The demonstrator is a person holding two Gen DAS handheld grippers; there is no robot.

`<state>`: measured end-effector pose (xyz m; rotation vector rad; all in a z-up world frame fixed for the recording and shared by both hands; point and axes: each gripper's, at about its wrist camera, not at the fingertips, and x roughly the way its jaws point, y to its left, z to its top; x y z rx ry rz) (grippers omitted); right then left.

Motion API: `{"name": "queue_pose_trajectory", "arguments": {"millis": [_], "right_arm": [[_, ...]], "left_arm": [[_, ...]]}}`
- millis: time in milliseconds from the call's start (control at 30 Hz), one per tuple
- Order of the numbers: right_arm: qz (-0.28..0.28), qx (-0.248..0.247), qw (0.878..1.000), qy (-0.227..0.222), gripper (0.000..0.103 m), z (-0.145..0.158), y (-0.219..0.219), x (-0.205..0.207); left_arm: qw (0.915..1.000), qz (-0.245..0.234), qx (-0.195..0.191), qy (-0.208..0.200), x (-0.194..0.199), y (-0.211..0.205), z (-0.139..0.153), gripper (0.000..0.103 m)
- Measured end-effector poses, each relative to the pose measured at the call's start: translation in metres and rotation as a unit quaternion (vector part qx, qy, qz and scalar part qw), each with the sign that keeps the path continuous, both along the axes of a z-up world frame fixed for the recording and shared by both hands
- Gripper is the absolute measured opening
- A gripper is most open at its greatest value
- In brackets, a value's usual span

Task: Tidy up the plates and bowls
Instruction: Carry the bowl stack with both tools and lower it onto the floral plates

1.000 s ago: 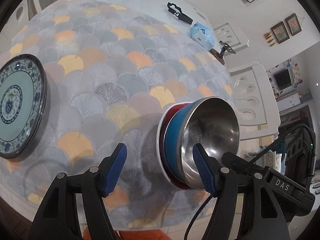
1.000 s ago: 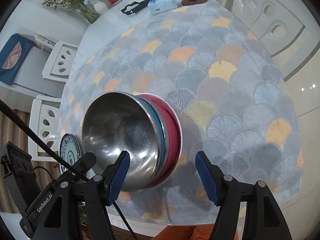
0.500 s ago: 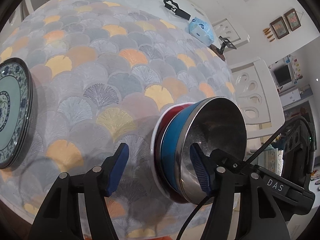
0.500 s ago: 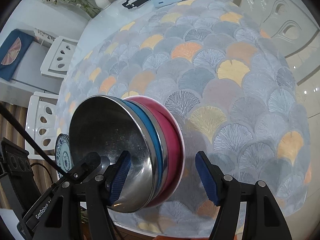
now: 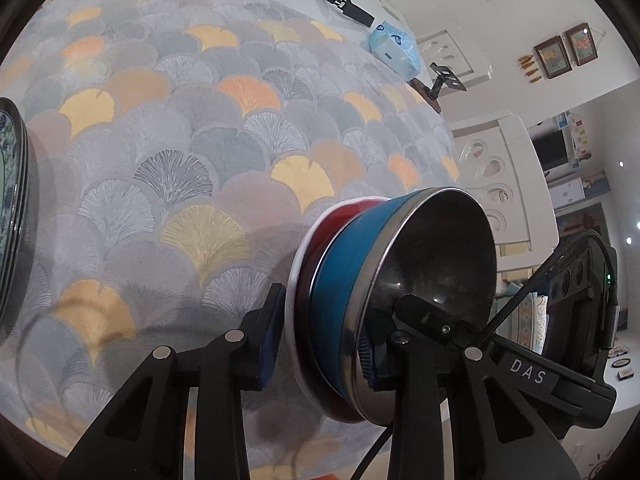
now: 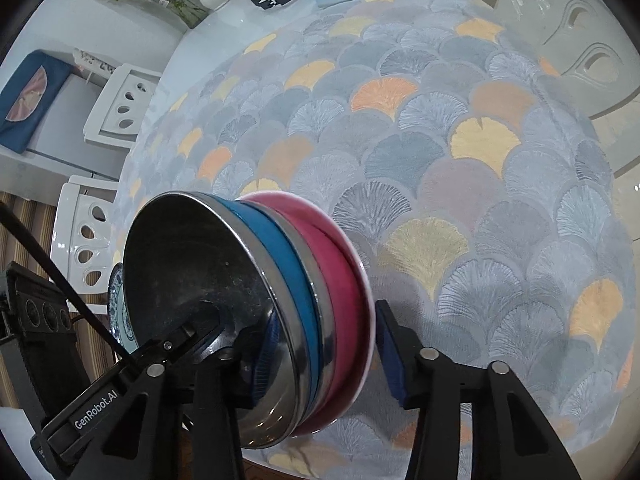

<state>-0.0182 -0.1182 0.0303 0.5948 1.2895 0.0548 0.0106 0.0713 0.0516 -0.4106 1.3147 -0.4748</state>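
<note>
1. In the left wrist view, we are bringing the left tool (image 5: pixel 320 336) around the bowl stack (image 5: pixel 384 304), which is sitting on the counter (image 5: pixel 200 140) under a fan-patterned cloth. One blue pad is lying against the white rim at the bottom of the stack and the other is reaching over the steel rim at the top, so the tool appears to be pinching the whole stack across its height.
2. We are judging that this span keeps the steel bowl (image 5: pixel 440 264), the blue bowl (image 5: pixel 340 280) and the red bowl (image 5: pixel 332 224) nested, so they should travel as one.
3. The patterned plates (image 5: pixel 12 208) are resting well to the left of the stack, at the view's edge; we take them for the other sorted pile.
4. A tissue pack (image 5: pixel 394 50) and a black bracket (image 5: pixel 346 4) are lying far beyond the stack, out of the way.
5. In the right wrist view, we are holding the right tool (image 6: pixel 324 360) on the same bowl stack (image 6: pixel 260 312) from the opposite side. One pad is pressing inside the steel bowl (image 6: pixel 192 280); the other is sitting at the pink-red bowl's (image 6: pixel 340 264) white rim, seemingly touching, so it too appears clamped on the stack.
6. We are gripping from both sides because, in our judgement, a smooth steel rim could slip from a single pinch.
</note>
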Motion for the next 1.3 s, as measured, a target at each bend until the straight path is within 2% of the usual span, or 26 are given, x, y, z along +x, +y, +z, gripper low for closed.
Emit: {"name": "queue_pose_trajectory", "arguments": {"millis": [400,567,700,867,1067,1200,1300], "right_arm": [[0.029,-0.027,0.999,-0.008,0.042,0.010,0.003,0.006],[0.039,-0.032,0.998,-0.029,0.042,0.030,0.005,0.013],[0.055,-0.032,0.996,-0.056,0.042,0.057,0.019,0.022],[0.078,-0.031,0.993,-0.088,0.042,0.093,0.055,0.034],[0.102,-0.023,0.987,-0.125,0.042,0.135,0.128,0.048],[0.105,-0.016,0.986,-0.132,0.042,0.146,0.175,0.055],[0.114,-0.011,0.985,-0.126,0.042,0.140,0.209,0.060]], "left_arm": [[0.9999,-0.001,0.012,-0.009,0.002,-0.004,0.009,0.029],[0.9993,0.008,0.014,-0.035,0.002,0.000,0.029,0.029],[0.9975,0.025,0.013,-0.065,0.004,0.015,0.054,0.029],[0.9929,0.058,0.010,-0.104,0.005,0.055,0.091,0.029],[0.9865,0.090,0.012,-0.137,0.010,0.122,0.131,0.029],[0.9849,0.089,0.028,-0.146,0.017,0.168,0.147,0.029],[0.9832,0.089,0.040,-0.154,0.021,0.199,0.147,0.029]]}}
